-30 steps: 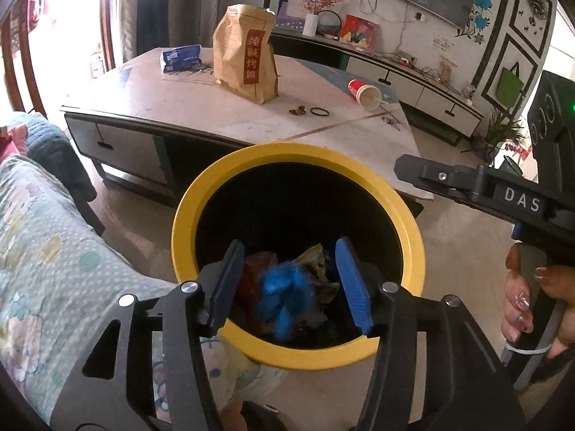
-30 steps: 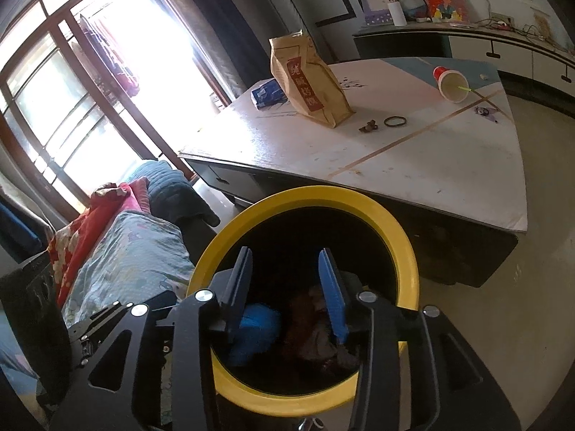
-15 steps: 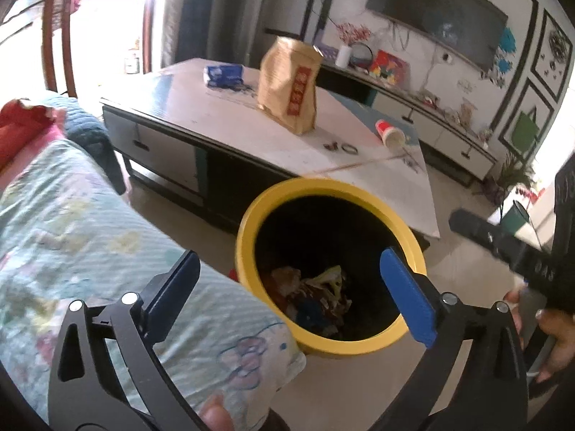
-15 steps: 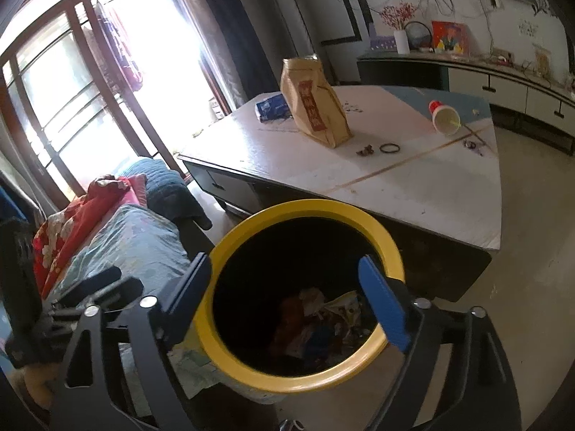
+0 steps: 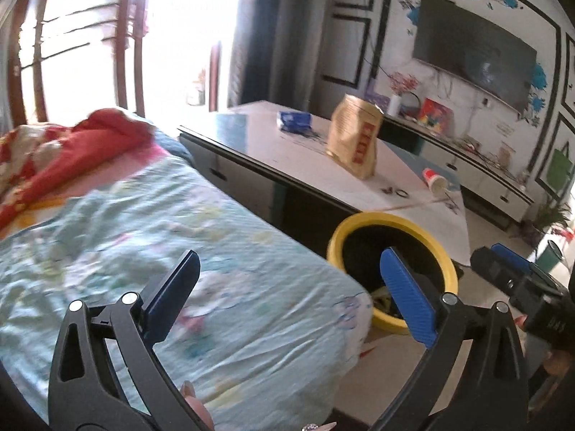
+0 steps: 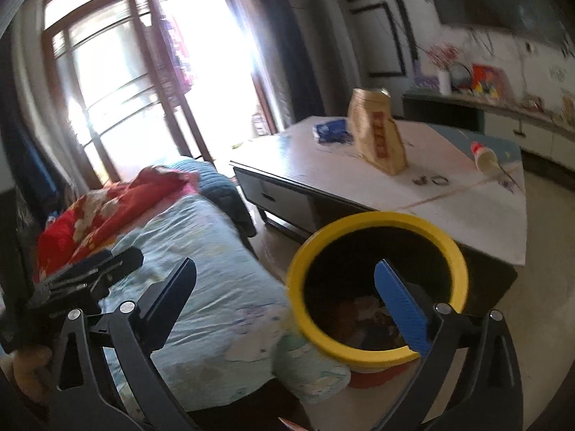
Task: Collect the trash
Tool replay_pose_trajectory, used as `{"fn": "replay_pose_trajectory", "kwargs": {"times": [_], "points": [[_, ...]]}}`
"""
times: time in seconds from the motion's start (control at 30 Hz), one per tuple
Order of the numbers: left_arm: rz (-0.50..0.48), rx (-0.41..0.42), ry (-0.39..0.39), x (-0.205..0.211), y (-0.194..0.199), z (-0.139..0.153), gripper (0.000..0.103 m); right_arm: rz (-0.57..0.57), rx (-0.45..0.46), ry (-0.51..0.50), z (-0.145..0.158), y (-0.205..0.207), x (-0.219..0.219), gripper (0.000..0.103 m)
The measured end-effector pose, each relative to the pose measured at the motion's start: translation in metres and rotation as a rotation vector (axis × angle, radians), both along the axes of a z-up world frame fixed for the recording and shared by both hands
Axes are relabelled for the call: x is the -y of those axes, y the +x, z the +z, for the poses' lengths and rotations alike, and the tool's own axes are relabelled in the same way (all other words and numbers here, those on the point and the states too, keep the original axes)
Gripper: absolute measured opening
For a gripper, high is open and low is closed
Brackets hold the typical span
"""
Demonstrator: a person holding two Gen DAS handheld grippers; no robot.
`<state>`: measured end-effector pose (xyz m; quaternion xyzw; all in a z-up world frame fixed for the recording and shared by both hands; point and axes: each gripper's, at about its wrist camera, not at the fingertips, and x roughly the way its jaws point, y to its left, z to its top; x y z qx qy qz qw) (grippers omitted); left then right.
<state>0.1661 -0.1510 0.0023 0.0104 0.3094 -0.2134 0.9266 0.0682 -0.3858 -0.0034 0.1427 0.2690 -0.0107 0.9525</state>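
Both the left tool (image 5: pixel 287 287) and the right tool (image 6: pixel 285 296) gape wide, holding nothing. The yellow-rimmed bin (image 6: pixel 377 222) with trash inside stands on the floor between bed (image 6: pixel 201 251) and desk (image 6: pixel 467 208).

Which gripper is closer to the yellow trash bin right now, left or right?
Right, as far as the views show. The right gripper hangs open over the yellow trash bin's near rim; the left gripper is open too, farther back over the blue bedspread beside the bin.

Left tool (image 5: pixel 287 283) and right tool (image 6: pixel 287 287) both gape wide, holding nothing
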Motion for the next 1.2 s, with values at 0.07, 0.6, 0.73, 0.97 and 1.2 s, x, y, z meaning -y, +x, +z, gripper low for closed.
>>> {"fn": "replay_pose_trajectory", "kwargs": {"times": [0.07, 0.6, 0.73, 0.97, 1.2], "points": [[0.036, 0.022, 0.001, -0.016, -0.01, 0.003, 0.092, 0.018, 0.041, -0.033, 0.004, -0.007, -0.019, 0.097], [0.277, 0.193, 0.01, -0.104, -0.086, 0.003, 0.092, 0.09, 0.305, -0.218, 0.001, -0.058, -0.094, 0.097], [0.267, 0.203, -0.006, -0.105, -0.093, 0.0, 0.092, 0.094, 0.302, -0.229, -0.003, -0.058, -0.099, 0.097], [0.26, 0.192, -0.012, -0.104, -0.096, -0.007, 0.092, 0.113, 0.306, -0.234, -0.007, -0.06, -0.105, 0.097], [0.254, 0.177, -0.012, -0.102, -0.095, -0.012, 0.092, 0.117, 0.28, -0.222, -0.014, -0.056, -0.104, 0.097]]}}
